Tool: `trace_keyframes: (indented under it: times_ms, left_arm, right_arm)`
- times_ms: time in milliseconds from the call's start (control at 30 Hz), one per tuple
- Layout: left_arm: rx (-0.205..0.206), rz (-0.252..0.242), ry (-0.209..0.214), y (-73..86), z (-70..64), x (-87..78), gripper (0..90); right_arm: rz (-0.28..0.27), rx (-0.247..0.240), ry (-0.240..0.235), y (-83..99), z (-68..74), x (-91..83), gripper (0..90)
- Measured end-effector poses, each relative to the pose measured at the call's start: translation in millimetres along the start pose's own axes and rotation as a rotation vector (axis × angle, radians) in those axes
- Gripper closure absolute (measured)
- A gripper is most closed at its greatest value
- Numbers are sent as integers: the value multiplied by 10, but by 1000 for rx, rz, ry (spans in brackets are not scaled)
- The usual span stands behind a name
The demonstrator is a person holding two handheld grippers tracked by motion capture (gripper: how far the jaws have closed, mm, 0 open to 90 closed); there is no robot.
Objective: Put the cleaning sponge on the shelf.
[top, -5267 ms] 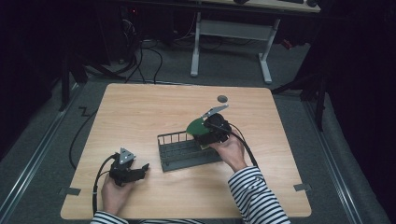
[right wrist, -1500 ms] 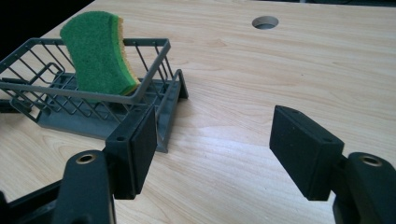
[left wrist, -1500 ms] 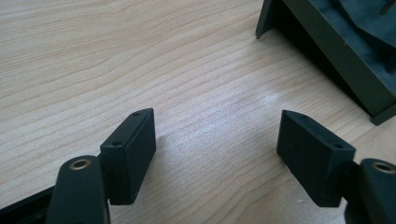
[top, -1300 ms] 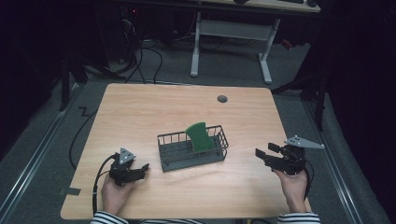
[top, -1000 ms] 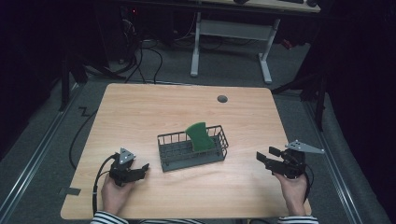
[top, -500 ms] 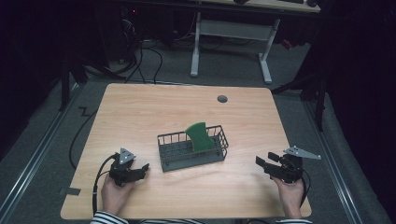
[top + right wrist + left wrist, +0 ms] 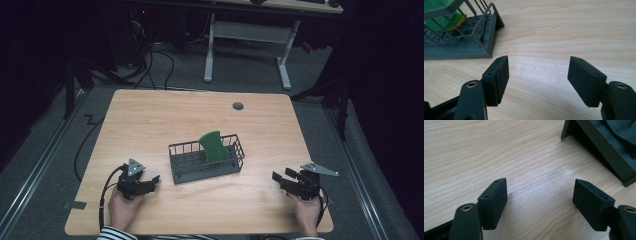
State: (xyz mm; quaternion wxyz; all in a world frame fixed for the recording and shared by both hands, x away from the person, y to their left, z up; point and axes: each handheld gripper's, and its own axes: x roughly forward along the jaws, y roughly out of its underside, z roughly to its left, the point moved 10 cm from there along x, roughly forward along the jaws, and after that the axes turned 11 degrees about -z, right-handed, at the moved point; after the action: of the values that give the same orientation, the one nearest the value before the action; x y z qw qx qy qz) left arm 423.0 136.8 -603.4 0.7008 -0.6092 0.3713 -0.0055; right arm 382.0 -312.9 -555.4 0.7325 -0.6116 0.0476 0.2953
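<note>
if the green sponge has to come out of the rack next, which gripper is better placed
Probably the right gripper: the green sponge stands at the wire rack's right end. The left gripper is open too, but faces the rack's other end.

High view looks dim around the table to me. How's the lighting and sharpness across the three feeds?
High view: the table is evenly lit, the floor and desk beyond are dark, and the image is soft. Left gripper view: wood grain sharp, a pale sheen on the wood near the rack, fingers slightly blurred. Right gripper view: bright, the green sponge and near fingers soft.
</note>
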Motion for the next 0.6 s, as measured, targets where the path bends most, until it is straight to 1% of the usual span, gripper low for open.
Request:
trace_keyframes:
  times_ms: [133, 167, 300, 367, 433, 467, 500, 600]
  left_arm:
    - [0, 0, 0, 0, 0, 0, 285]
    - [0, 0, 0, 0, 0, 0, 285]
    - [0, 0, 0, 0, 0, 0, 285]
    - [0, 0, 0, 0, 0, 0, 285]
    - [0, 0, 0, 0, 0, 0, 284]
    - [0, 0, 0, 0, 0, 0, 285]
    - [2, 1, 0, 1, 1, -1, 285]
    - [0, 0, 0, 0, 0, 0, 284]
  right_arm:
    - [15, -24, 14, 73, 4, 39, 334]
    - [20, -20, 13, 94, 14, 51, 334]
    - [39, -52, 37, 158, 23, 91, 333]
    - [50, -80, 58, 188, 21, 110, 332]
    - [58, -113, 64, 216, 31, 134, 331]
    - [63, -113, 66, 232, 46, 144, 331]
    - [67, -124, 66, 243, 48, 154, 330]
    - [68, -120, 69, 265, 66, 177, 330]
